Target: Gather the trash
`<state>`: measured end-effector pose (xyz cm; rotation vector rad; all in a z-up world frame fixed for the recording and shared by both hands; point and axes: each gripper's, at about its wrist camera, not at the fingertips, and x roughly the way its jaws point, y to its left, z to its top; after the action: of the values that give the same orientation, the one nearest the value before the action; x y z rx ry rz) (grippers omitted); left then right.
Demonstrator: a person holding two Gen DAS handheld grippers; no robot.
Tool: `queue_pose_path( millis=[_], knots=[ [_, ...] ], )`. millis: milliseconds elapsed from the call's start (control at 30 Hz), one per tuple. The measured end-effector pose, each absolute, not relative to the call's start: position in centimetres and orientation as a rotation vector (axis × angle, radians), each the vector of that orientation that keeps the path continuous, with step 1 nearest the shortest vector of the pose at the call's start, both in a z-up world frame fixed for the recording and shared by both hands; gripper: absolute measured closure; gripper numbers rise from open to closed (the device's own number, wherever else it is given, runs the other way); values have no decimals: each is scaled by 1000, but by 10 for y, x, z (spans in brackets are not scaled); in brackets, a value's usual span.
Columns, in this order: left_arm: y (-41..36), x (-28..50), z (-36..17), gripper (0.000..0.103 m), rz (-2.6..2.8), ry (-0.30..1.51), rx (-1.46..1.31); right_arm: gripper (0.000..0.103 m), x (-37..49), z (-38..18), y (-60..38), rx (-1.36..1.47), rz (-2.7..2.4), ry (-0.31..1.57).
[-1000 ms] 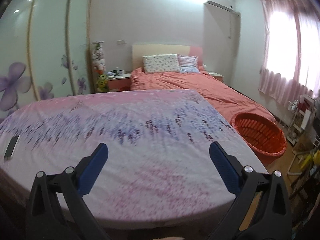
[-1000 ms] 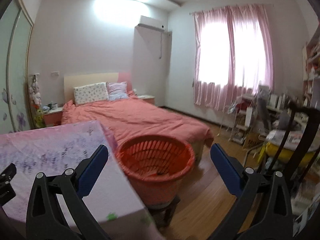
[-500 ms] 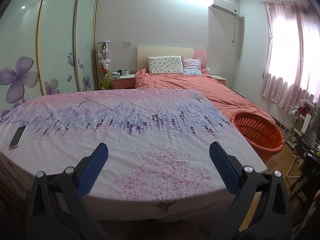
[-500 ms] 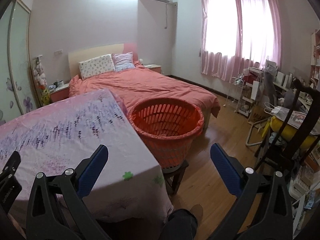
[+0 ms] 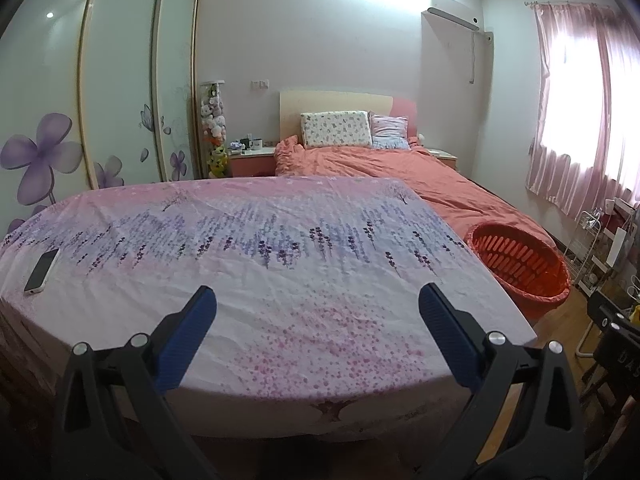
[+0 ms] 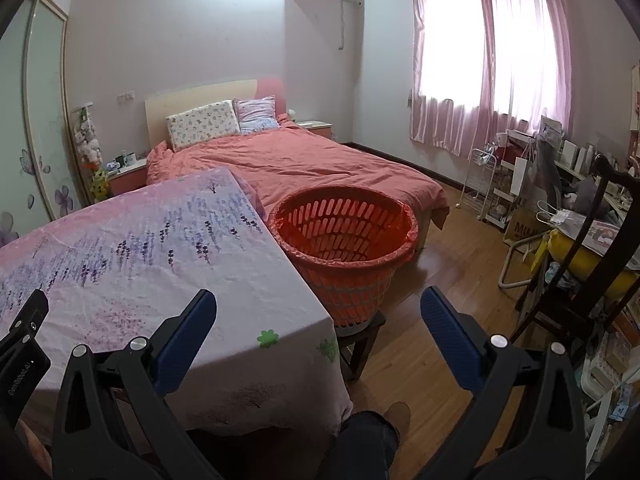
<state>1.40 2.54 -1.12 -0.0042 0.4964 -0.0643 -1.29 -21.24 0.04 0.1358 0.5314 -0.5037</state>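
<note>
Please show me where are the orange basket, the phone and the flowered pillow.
orange basket (image 6: 344,236): right wrist view, inner slotted wall.
phone (image 5: 41,270): left wrist view, middle of its screen.
flowered pillow (image 5: 335,129): left wrist view, middle of its front.

Surface draped in matt, creased pink-and-lilac floral cotton cloth (image 5: 280,280); slotted orange plastic basket (image 6: 344,248), semi-gloss, lined with thin film; glossy varnished wooden plank floor (image 6: 448,280); glossy-screened white smartphone (image 5: 42,270); jaws faced with ribbed blue pads (image 5: 188,336) on matt black plastic.

One basket (image 6: 344,236); one phone (image 5: 41,271); two pillows (image 5: 335,129); one table (image 5: 280,320).
</note>
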Motion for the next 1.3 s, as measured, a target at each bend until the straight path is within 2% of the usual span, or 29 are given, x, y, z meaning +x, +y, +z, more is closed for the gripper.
queue_pose_path(
  millis=[500, 1300],
  knots=[
    [11, 20, -18, 4, -75, 528, -6, 2, -9, -6, -220, 88, -592, 537],
    [-19, 13, 1, 4, -49, 468, 65, 2, -10, 4, -226, 105, -576, 508]
  ],
)
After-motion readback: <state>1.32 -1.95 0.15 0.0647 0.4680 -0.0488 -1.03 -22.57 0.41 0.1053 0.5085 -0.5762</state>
